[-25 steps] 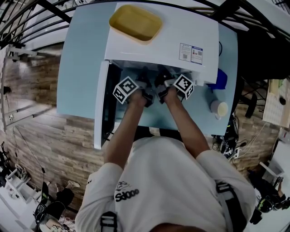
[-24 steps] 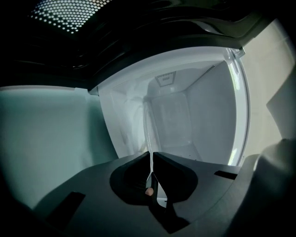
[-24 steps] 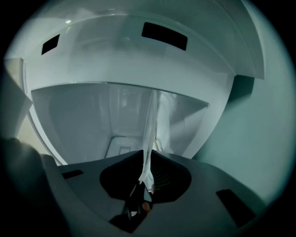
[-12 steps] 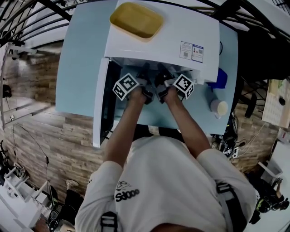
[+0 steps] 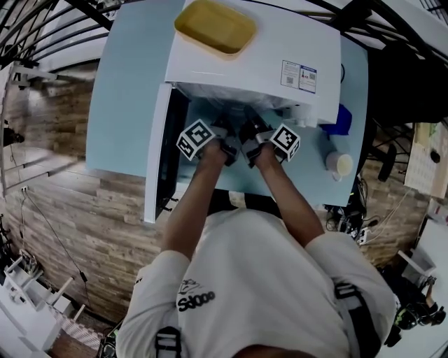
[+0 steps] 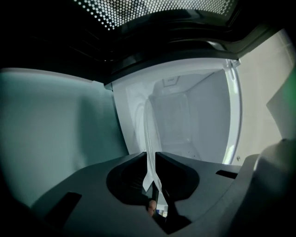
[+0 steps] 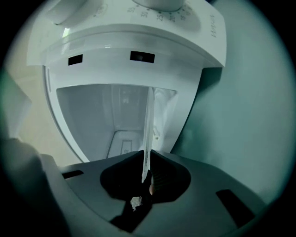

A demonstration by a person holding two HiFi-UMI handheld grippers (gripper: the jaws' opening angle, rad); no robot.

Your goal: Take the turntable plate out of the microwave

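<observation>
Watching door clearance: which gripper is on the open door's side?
The left gripper, jaws closing on the turntable plate, works beside the open door; the right gripper grips the plate farther from it.

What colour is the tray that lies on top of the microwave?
The tray is yellow; the head view shows it best.

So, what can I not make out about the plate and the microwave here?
Plate: edge-on in both gripper views, so its outline is not shown; in the head view the hands cover its near edge.
Microwave inside: hidden under its own top, head view.
Label: print too small, head view.
Dial: cut off, right gripper view.
</observation>
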